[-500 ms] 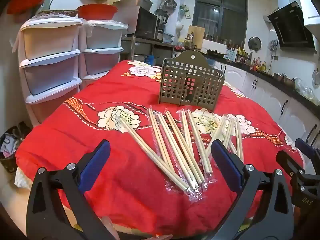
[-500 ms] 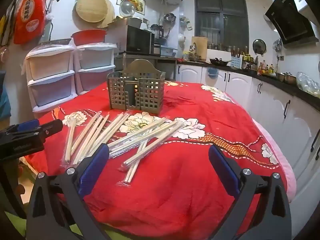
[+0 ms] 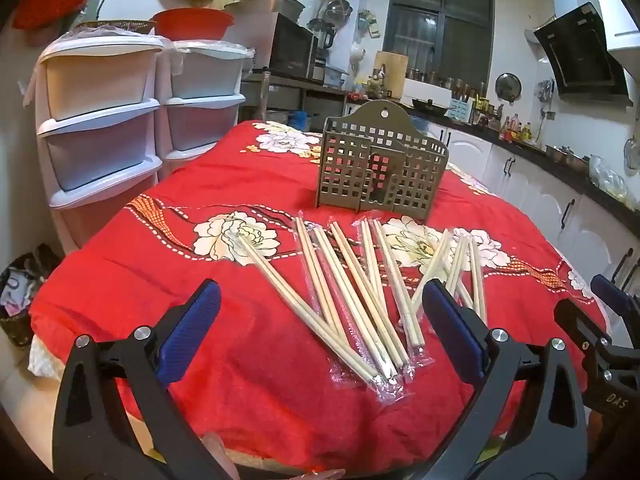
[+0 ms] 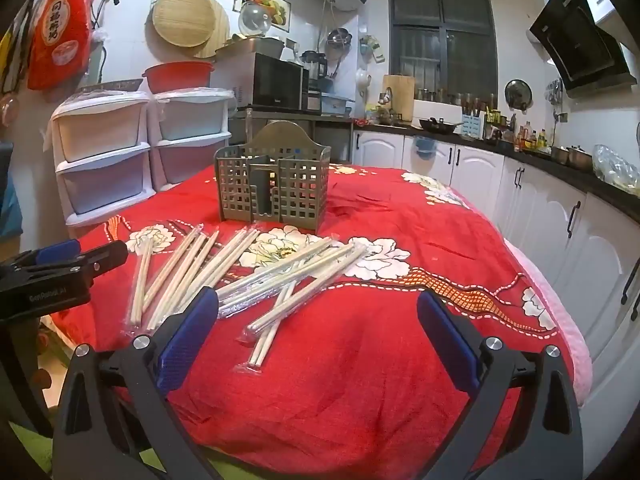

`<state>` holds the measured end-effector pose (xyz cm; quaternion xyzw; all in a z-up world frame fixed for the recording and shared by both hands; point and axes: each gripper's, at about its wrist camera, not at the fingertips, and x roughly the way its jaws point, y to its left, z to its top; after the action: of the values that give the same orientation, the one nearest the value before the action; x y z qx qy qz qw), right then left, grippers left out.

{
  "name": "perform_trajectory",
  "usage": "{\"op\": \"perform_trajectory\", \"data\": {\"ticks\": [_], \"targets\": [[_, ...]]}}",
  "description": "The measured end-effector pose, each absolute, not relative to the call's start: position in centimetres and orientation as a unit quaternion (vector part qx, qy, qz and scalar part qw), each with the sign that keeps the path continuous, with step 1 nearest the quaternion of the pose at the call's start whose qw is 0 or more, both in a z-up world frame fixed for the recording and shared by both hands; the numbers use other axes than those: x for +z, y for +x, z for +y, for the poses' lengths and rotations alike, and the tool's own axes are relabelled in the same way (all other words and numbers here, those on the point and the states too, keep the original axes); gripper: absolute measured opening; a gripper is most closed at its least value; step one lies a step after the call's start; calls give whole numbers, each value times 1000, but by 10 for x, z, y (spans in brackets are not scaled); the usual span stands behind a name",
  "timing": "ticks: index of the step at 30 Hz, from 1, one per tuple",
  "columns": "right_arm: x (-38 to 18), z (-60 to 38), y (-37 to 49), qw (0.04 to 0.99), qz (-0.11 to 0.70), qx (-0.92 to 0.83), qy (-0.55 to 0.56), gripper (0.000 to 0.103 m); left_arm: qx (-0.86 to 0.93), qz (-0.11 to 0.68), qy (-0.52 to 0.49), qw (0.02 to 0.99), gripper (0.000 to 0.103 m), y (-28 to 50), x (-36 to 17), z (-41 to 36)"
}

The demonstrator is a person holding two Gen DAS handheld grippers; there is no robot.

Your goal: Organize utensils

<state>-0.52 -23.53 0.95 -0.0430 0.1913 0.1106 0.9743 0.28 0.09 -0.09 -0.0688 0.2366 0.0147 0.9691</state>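
Note:
Several pairs of wooden chopsticks in clear wrappers [image 3: 360,292] lie fanned out on the red flowered tablecloth [image 3: 180,280]; they also show in the right wrist view [image 4: 256,276]. A grey-brown slotted utensil holder [image 3: 380,172] stands upright behind them, also in the right wrist view [image 4: 272,188]. My left gripper [image 3: 320,320] is open and empty, hovering over the near ends of the chopsticks. My right gripper [image 4: 318,324] is open and empty, over the cloth just right of the chopsticks.
White drawer units [image 3: 100,120] stand left of the table. White cabinets and a dark counter [image 4: 560,200] run along the right. The right gripper's tip [image 3: 600,320] shows at the left wrist view's right edge; the left gripper [image 4: 60,272] at the right view's left edge.
Both grippers have shifted only slightly; the view is nearly the same. Nothing was taken hold of.

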Motion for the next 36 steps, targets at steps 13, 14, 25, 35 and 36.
{"op": "perform_trajectory", "data": {"ticks": [13,14,25,35,36], "targets": [[9,-234,-5,974,191,110,-43,97,14,235,-70,969,93,1,-1,2],[8,-235,-4,974,192,110,-43,97,13,234,-68,970,93,0,-1,0],[10,-235,-4,974,193,111,-41,97,13,235,-67,970,93,0,-1,0],[9,-235,-4,974,193,110,-40,97,14,235,-66,970,93,0,-1,0],[9,-235,-4,974,193,111,-40,97,15,235,-65,970,93,0,-1,0]]}}
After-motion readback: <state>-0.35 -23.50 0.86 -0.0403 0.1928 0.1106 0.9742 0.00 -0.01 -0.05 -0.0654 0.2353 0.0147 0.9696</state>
